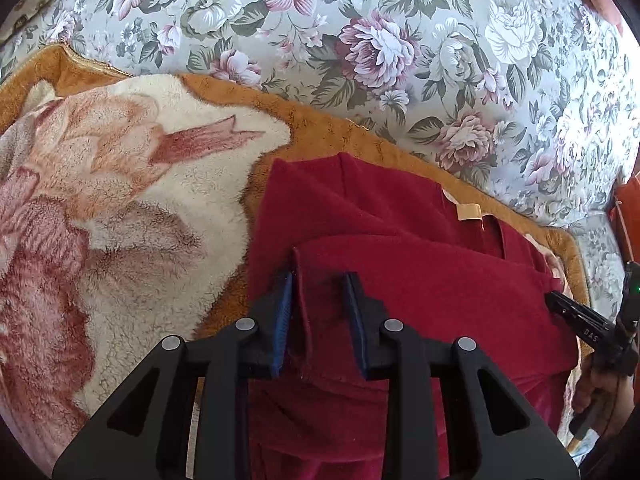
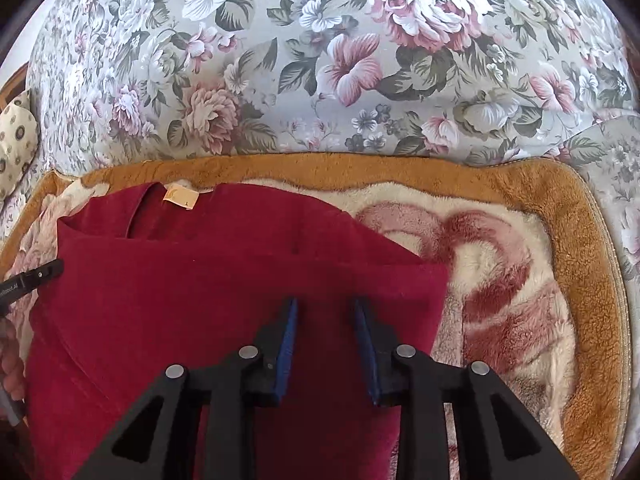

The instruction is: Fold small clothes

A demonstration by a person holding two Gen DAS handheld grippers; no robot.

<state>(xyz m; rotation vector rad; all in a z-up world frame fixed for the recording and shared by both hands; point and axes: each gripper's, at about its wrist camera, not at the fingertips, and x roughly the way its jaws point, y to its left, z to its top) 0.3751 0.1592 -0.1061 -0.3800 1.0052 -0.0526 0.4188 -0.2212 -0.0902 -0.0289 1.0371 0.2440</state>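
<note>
Halfway, I'd say: the red garment (image 2: 208, 280) lies on the plush blanket (image 2: 520, 280) with its lower part doubled towards the collar, a fold standing between the left gripper (image 1: 318, 280)'s jaws, grip unclear, and right gripper (image 2: 326, 306)'s jaws parted above it, further folds remaining

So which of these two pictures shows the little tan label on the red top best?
The right wrist view: the tan label lies unobstructed at the neckline of the red top, a small mark visible on it. The left wrist view shows it smaller and plain.
</note>
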